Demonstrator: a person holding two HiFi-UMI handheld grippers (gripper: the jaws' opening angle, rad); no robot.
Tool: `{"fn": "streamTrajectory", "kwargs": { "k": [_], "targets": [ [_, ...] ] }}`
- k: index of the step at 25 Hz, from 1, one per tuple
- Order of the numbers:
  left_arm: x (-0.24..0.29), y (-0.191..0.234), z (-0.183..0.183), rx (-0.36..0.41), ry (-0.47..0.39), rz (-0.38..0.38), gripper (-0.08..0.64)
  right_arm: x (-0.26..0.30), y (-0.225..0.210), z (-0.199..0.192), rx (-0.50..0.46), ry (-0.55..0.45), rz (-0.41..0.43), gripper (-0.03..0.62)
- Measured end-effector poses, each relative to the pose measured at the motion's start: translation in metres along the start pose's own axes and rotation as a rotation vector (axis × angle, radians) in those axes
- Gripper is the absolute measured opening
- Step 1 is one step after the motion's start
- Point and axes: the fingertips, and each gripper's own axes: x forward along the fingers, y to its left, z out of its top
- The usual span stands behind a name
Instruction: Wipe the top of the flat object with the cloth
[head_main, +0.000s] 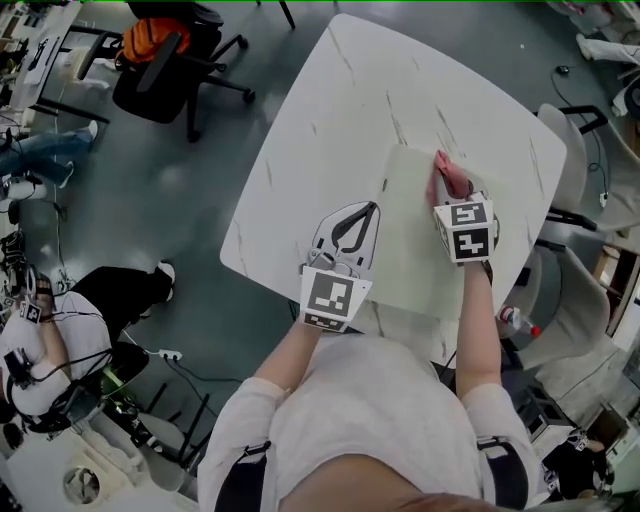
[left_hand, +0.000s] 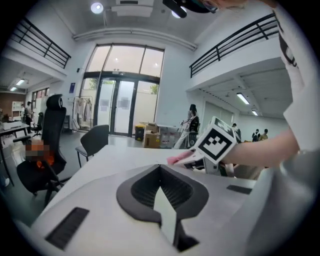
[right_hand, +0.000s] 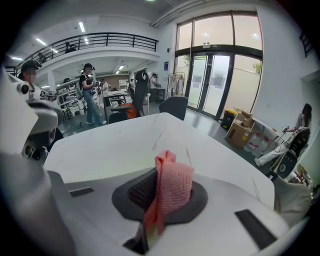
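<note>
1. Head view gives me the flat board (head_main: 408, 245) lying on the white table (head_main: 330, 90). Its near short edge is close to the table edge by the person's body.
2. The board's long axis runs away from the person toward the middle of the table, roughly in line with the two forearms.
3. My right gripper (head_main: 450, 190) is over the far right part of the board. In the right gripper view its jaws are clamped on the pink cloth (right_hand: 172, 187), which fills the gap and folds over above the pads.
4. The cloth pokes out ahead of the jaws, with its long axis pointing away from the person along the board's length. Its free end lies near the board's far right corner. In the left gripper view it sits low against the surface, but I cannot tell how firmly it presses.
5. My left gripper (head_main: 365, 215) lies just beside the board's left long edge, pointing forward and a little toward the board. In the left gripper view its jaws meet at the tips, and I see nothing gripped there.
6. The two grippers sit side by side with most of the board's width between them.
7. A black office chair (head_main: 150, 85) stands on the floor off the table's far left.
</note>
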Motion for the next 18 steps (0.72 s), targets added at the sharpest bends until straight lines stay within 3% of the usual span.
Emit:
{"fn": "streamTrajectory", "kwargs": {
  "k": [5, 10, 18],
  "targets": [
    [0.025, -0.038, -0.042, -0.017, 0.131, -0.060, 0.015, -0.003, -0.009, -0.007, 0.012, -0.008, 0.004, 0.029],
    [0.039, -0.053, -0.077, 0.020, 0.258, -0.049, 0.015, -0.009, -0.021, -0.015, 0.018, -0.014, 0.002, 0.029],
    [0.040, -0.053, -0.085, 0.010, 0.269, -0.008, 0.015, -0.028, -0.055, -0.044, 0.049, -0.001, -0.041, 0.029]
  ]
}}
